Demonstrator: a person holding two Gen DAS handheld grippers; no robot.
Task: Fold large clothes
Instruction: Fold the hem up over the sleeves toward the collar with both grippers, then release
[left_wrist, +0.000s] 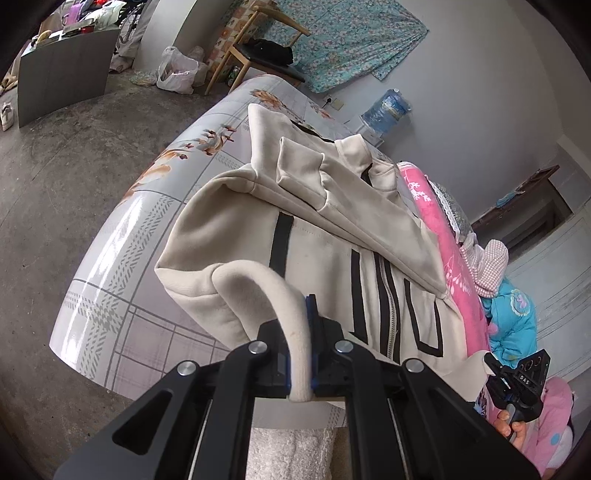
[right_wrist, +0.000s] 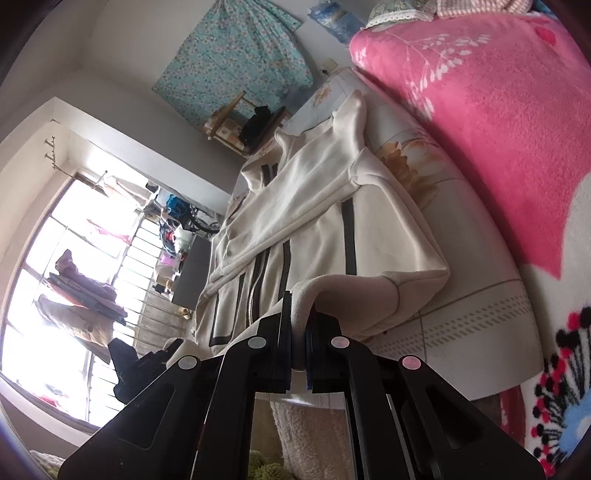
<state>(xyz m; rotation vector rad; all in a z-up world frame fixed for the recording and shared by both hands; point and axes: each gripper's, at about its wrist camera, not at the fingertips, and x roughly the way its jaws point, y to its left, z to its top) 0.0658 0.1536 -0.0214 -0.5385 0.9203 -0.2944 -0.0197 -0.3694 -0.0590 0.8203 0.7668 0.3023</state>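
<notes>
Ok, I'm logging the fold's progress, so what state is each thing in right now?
left gripper: shut on the jacket's hem.
right gripper: shut on the hem.
jacket: zipped, sleeves folded across the front, near hem lifted.
table: covered by a glossy floral cloth.

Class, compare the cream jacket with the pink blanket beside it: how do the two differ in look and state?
The cream jacket is plain with black stripes and a zipper; the pink blanket is fuzzy with white leaf prints. Both grippers, left gripper and right gripper, pinch the jacket's hem; nothing holds the blanket. Both lie on the same patterned table.
</notes>
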